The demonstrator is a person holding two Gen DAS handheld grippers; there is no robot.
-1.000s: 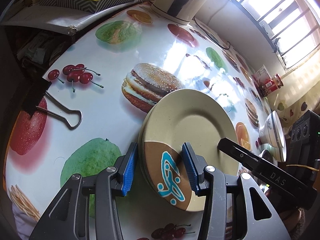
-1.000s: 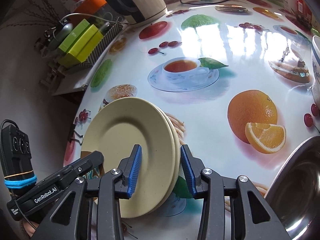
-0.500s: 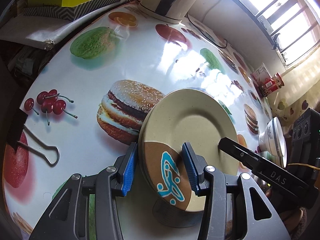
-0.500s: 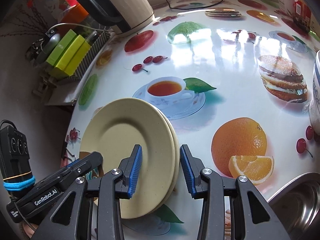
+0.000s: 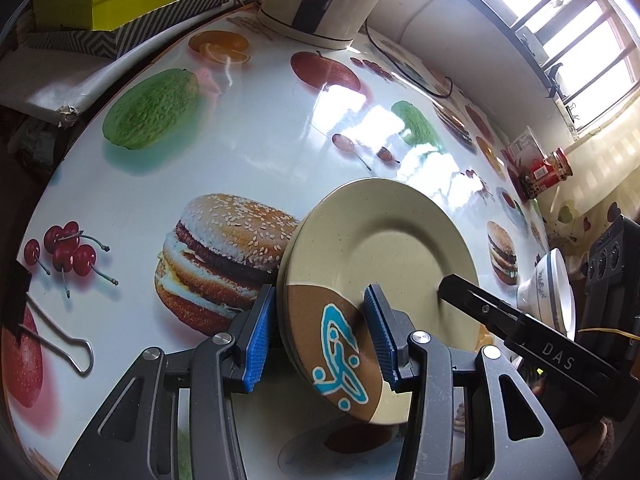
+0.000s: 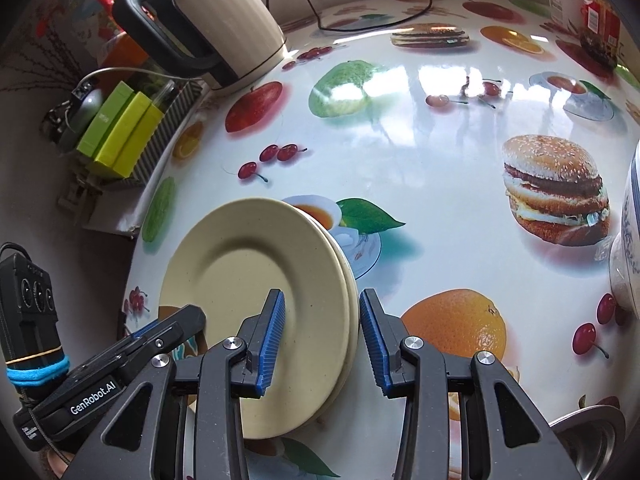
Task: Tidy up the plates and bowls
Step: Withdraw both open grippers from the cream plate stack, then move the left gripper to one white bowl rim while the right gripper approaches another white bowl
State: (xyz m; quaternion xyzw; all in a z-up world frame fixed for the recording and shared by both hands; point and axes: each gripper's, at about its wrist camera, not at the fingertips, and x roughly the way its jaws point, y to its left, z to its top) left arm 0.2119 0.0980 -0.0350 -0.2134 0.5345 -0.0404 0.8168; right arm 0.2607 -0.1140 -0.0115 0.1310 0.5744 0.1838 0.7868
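Note:
A stack of cream plates (image 5: 380,248) with a brown patch and blue design is held off the fruit-print table (image 5: 256,136), tilted. My left gripper (image 5: 320,338) is shut on the stack's rim at the brown patch. My right gripper (image 6: 322,338) is shut on the opposite rim of the same stack (image 6: 248,280). Each gripper shows in the other's view. A white bowl with blue pattern (image 5: 554,292) stands at the table's right, and its edge shows in the right wrist view (image 6: 626,248).
A cream electric kettle (image 6: 224,28) with its cord stands at the back. Yellow-green boxes (image 6: 120,132) sit in a striped tray off the left edge. A binder clip (image 5: 52,340) lies front left. A steel bowl (image 6: 592,448) is at lower right. Jars (image 5: 548,168) stand by the window.
Both grippers have carried the plate stack farther across the table toward the kettle; the printed burger and cherries have slid nearer. The grip on the plates is unchanged.

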